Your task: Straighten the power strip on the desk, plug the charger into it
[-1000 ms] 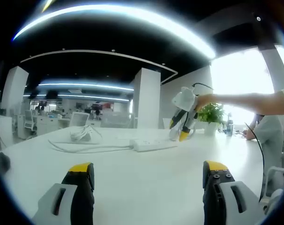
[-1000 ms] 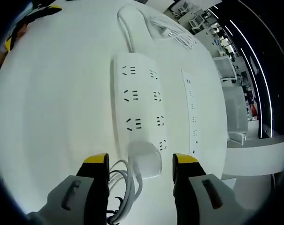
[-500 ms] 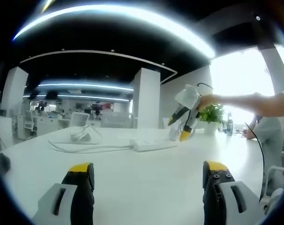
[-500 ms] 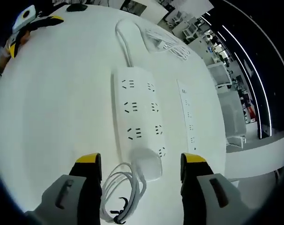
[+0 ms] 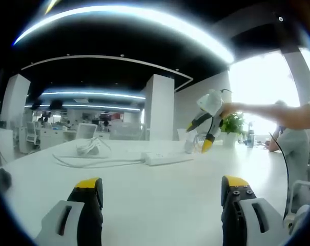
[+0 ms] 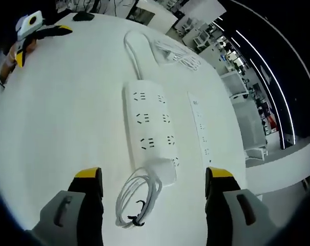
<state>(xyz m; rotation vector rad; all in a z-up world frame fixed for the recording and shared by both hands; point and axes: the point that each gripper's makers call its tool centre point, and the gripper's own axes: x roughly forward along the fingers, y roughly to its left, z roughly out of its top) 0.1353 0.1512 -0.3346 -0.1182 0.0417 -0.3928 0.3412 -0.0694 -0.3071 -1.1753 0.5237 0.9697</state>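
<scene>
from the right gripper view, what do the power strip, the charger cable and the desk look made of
Power strip: probably hard white plastic, smooth moulded shell with dark socket slots.
Charger cable: flexible white sheathing, likely rubber or soft plastic, since it lies in loose coils.
Desk: smooth white top with a soft sheen; laminate or painted board, I cannot tell which.

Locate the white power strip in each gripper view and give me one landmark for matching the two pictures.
Left gripper view: the power strip lies low and flat at mid-frame on the white desk, beyond that view's own tool, just left of the raised right tool.
Right gripper view: the power strip runs lengthwise up the centre, sockets facing up.
Shared landmark: the coiled white cable past the strip's far end.
</scene>
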